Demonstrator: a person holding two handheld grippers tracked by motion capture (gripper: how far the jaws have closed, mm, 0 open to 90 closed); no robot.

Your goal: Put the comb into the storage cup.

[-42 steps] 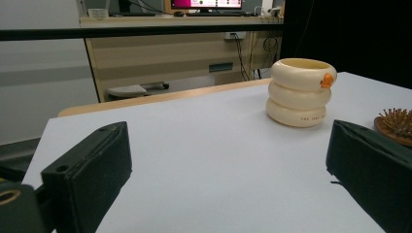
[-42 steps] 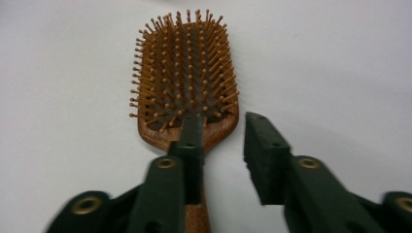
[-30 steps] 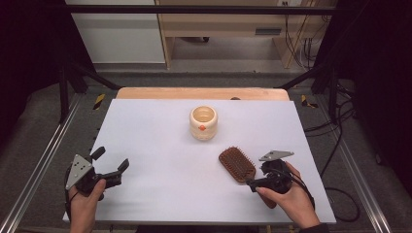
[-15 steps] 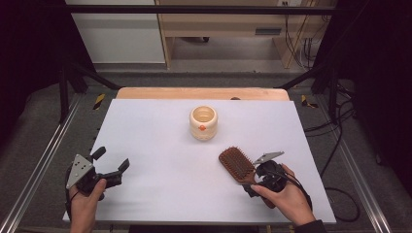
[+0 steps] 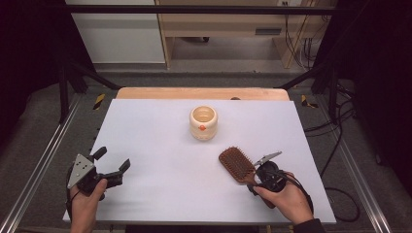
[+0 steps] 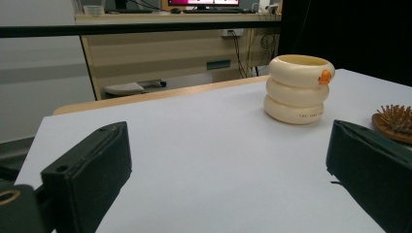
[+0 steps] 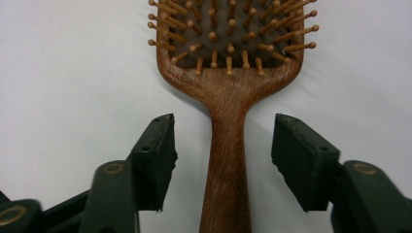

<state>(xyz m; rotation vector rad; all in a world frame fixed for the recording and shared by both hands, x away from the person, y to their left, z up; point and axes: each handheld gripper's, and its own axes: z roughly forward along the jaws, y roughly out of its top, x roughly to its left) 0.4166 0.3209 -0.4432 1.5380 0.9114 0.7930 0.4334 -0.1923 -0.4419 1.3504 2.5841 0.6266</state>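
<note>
Right tool (image 5: 253, 180) now down at the near-right part of the white counter (image 5: 155, 131), tipped over the handle of the wooden hairbrush (image 5: 237, 165). A second ago sat a bit further right and more level, with its grey plate pointing away from the brush; half a second ago already tilting in. From the right gripper view: jaws spread apart, one on each side of the brush handle (image 7: 227, 160), gaps both sides, not touching the wood. So straddling, not clamped yet. Brush lying bristles up, head pointing toward the middle of the counter, handle toward the near edge. Hasn't budged across the three frames as far as can be told.

Left tool (image 5: 112, 171) at the near-left corner of the counter, held in the left hand (image 5: 85, 204), jaws wide apart with nothing between them. Same spot and same pose as in both earlier frames.

Cream ringed cup (image 5: 203, 122) with a small orange mark on its side, standing upright near the centre, toward the far side, well apart from both tools. Also visible from the left gripper view (image 6: 300, 89), with the brush bristles (image 6: 396, 119) peeking in at the right edge. No change there either.
</note>
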